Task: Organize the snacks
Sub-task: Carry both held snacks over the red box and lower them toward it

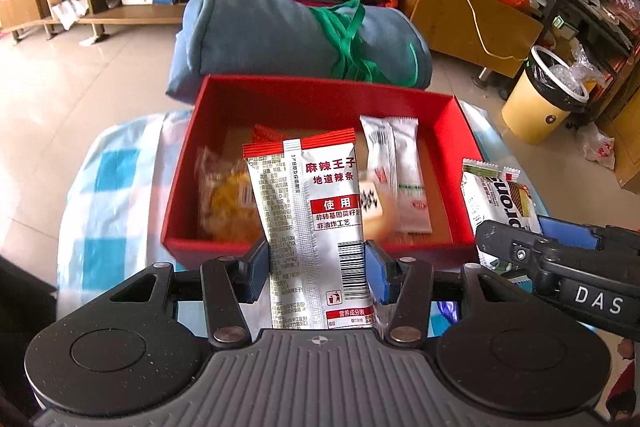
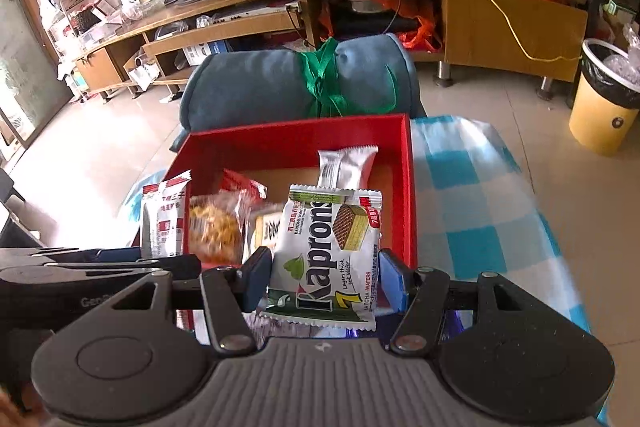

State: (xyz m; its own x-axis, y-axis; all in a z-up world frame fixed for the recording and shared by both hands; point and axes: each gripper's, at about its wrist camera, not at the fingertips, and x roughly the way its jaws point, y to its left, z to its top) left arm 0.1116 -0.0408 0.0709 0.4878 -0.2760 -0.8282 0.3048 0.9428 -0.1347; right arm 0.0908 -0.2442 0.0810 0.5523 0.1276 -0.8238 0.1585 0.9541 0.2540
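My left gripper (image 1: 318,267) is shut on a silver and red spicy-strip packet (image 1: 312,223), held upright over the near wall of a red box (image 1: 320,95). My right gripper (image 2: 326,277) is shut on a white Kaprons wafer packet (image 2: 328,251), also above the near edge of the red box (image 2: 288,143). Inside the box lie a yellow snack bag (image 1: 228,203), a white stick packet (image 1: 396,171), a small patterned packet (image 1: 370,203) and a red packet (image 1: 266,133). The right gripper with its wafer packet (image 1: 500,203) shows at the right of the left wrist view.
The box sits on a blue and white checked cloth (image 2: 480,211). A rolled blue blanket (image 1: 288,35) tied with green string lies behind it. A yellow waste bin (image 1: 540,103) stands on the tiled floor at right. A long wooden TV cabinet (image 2: 280,23) lines the back.
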